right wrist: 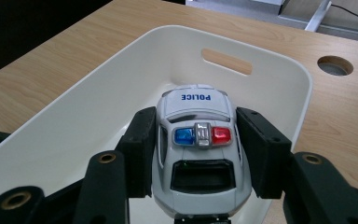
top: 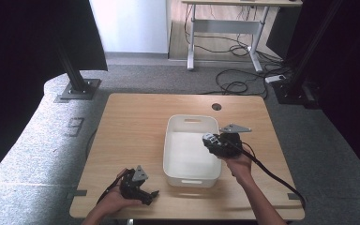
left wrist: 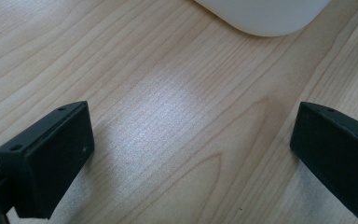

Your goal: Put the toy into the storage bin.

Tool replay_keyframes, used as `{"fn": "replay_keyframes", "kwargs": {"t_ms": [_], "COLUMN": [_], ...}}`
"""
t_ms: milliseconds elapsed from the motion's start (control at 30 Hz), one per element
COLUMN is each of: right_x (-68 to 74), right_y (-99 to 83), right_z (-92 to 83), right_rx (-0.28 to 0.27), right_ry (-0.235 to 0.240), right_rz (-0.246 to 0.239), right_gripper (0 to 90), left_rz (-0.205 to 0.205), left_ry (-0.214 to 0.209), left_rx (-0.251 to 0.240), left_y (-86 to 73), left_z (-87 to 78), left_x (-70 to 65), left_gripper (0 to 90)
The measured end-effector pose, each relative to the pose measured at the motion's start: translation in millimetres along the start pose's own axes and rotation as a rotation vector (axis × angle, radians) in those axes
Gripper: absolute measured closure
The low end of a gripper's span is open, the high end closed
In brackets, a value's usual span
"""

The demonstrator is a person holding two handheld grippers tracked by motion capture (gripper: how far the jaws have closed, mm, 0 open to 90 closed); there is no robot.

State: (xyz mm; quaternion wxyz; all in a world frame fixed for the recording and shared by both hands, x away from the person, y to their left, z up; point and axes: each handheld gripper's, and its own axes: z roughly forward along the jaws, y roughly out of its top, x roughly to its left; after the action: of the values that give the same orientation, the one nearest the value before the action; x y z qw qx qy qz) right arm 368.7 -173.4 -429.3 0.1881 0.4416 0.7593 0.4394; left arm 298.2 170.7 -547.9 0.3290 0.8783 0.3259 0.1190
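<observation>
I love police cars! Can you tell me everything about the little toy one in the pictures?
The toy police car is white and shiny, like plastic, with dark windows, POLICE in blue letters on its hood, and a roof light bar, blue on one side and red on the other. The right gripper squeezes its two sides between black jaws. It hangs over the white bin, nose pointing toward the far wall with the handle slot. Its wheels are hidden.
</observation>
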Motion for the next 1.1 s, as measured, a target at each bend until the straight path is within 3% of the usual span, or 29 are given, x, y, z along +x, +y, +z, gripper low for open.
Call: {"fn": "replay_keyframes", "kwargs": {"t_ms": [333, 1100], "right_x": [8.6, 20.4], "right_y": [5.0, 12.8], "right_z": [3.6, 12.3], "right_rx": [0.010, 0.018], "right_ry": [0.001, 0.017], "right_rz": [-0.029, -0.031], "right_gripper": [50.0, 50.1], "left_rz": [0.000, 0.000], "left_ry": [0.000, 0.001], "left_rx": [0.001, 0.002], "left_y": [0.0, 0.0], "left_z": [-0.1, -0.1], "left_x": [0.0, -0.1], "left_gripper": [0.0, 0.0]}}
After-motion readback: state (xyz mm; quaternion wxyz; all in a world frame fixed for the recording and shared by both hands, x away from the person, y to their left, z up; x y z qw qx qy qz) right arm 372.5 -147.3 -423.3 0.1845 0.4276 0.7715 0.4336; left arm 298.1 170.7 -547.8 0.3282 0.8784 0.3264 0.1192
